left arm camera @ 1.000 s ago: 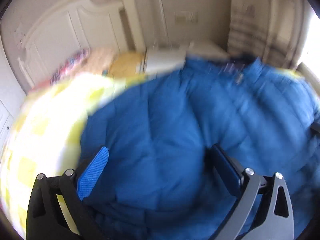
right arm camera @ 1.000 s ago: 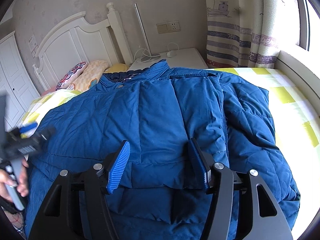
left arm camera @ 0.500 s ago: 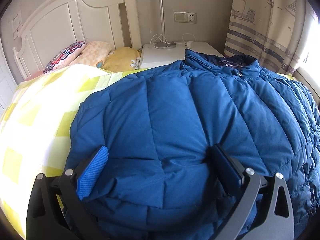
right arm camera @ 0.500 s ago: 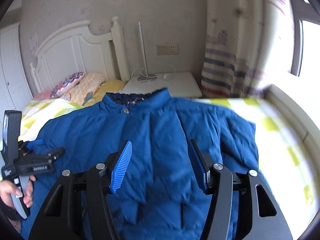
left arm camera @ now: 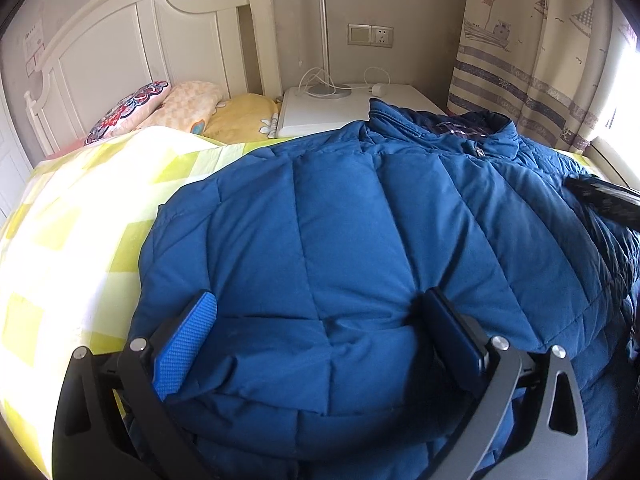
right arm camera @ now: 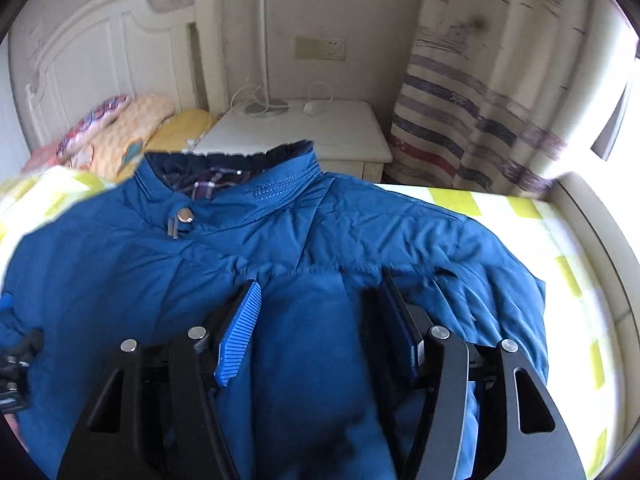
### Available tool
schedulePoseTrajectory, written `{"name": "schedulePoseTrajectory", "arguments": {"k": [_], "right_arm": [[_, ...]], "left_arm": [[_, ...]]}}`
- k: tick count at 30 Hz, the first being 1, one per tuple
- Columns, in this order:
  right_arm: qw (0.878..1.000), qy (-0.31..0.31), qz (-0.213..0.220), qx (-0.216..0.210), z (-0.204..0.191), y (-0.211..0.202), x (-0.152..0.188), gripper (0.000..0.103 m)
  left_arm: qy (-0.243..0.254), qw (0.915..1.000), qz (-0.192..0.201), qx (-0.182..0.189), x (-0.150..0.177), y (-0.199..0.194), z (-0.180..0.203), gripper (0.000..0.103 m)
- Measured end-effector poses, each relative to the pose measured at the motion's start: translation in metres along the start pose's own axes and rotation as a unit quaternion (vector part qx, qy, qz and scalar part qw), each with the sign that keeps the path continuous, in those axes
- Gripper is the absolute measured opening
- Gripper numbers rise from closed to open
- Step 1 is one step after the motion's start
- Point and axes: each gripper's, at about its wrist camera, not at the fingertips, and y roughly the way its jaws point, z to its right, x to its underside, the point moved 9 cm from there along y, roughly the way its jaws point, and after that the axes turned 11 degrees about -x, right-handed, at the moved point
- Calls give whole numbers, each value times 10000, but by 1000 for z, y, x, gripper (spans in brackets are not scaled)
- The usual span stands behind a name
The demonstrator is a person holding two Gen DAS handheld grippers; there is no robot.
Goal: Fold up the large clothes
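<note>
A large blue puffer jacket (left arm camera: 360, 220) lies spread on the bed, its collar (right arm camera: 224, 168) towards the headboard. My left gripper (left arm camera: 318, 300) is shut on a thick bulge of the jacket's lower edge, and both fingers sink into the padding. In the right wrist view, my right gripper (right arm camera: 320, 284) is shut on a fold of the jacket (right arm camera: 360, 216). It holds that fold lifted over the chest, just short of the collar. The right gripper's dark body (left arm camera: 604, 200) shows at the far right of the left wrist view. The left gripper (right arm camera: 16, 360) sits at the left edge of the right wrist view.
The bed has a yellow-green checked cover (left arm camera: 80, 208). Pillows (left arm camera: 160, 108) lie against a white headboard (left arm camera: 120, 40). A white nightstand (left arm camera: 332, 108) with a lamp pole and cables stands behind the jacket. A striped curtain (right arm camera: 480, 100) and a sill are at the right.
My right gripper has carried its fold of the jacket up and forward, from the lower hem to near the collar. The left gripper keeps its grip and has stopped moving.
</note>
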Motion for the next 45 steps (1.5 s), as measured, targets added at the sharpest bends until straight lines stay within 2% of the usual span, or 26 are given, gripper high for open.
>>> {"name": "schedulePoseTrajectory", "arguments": {"k": [2,4,6,8,10,13,15,16,17,19,21,24,27,28,29,31,32,34,35,36,37,39,43,44,45], "right_arm": [[9989,194,309,-290,-6,-27,3,57],[9982,152,439,-388,-16,-44,12,58],[9991,-52,306,-304,-23,-49,29,61],[9995,-280,29,-166,-26,-37,46,65],[9983,-586,-44,-60,-30,-31,54,66],[9990,-380,-197,-121,-29,-40,53,66],[9990,-381,-35,-229,-35,-59,53,68],[9985,-467,106,-260,-40,-71,55,79],[9983,-531,174,-185,-42,-77,59,84],[9976,-688,19,-59,-41,-71,75,87],[9975,-551,-398,-172,-31,-48,96,89],[9980,-425,-427,-184,-29,-56,92,87],[9976,-468,-367,-350,-42,-77,98,87],[9972,-534,-286,-431,-47,-86,100,88],[9967,-624,-201,-487,-53,-96,103,88],[9953,-767,-177,-557,-61,-104,112,88],[9944,-822,-265,-603,-64,-102,118,88],[9923,-886,-623,-596,-65,-86,134,88],[9916,-820,-788,-617,-62,-76,143,90],[9921,-774,-752,-648,-61,-75,143,91],[9921,-738,-761,-668,-61,-79,143,92],[9917,-780,-843,-587,-60,-86,145,92],[9934,-765,-644,-561,-45,-119,157,92],[9946,-686,-624,-464,-34,-124,162,92],[9958,-578,-631,-338,-20,-127,169,92]], "left_arm": [[-1,10000,4,4,0,-1,-1,101],[-1,10000,3,4,0,0,-1,101],[5,10000,5,-1,0,0,-1,101],[0,10000,6,8,1,0,-2,101],[0,10000,9,4,1,-1,-2,101],[-5,10000,8,13,1,0,-2,101],[2,10000,7,9,1,0,-2,101],[2,10000,7,11,1,0,-2,101],[3,10000,7,9,1,0,-2,101],[6,10000,8,5,1,0,-2,101],[19,10000,7,-6,1,0,-3,101],[43,10000,-2,-37,1,0,-4,101],[11,9994,-11,-350,10,-21,-11,101],[-32,9997,68,-243,14,-36,-9,101],[-9,9997,206,136,21,-61,0,101],[316,9978,366,463,35,-90,20,101],[493,9971,393,422,43,-96,27,101],[838,9958,229,303,62,-93,42,101],[1074,9939,-18,231,78,-80,49,101],[1126,9933,-133,227,88,-72,52,101],[985,9945,-101,330,88,-72,49,101],[718,9952,-375,551,89,-70,37,101],[337,9990,-95,272,95,-89,-3,101],[283,9994,-139,153,105,-87,-17,101],[183,9992,-342,131,113,-81,-26,101]]}}
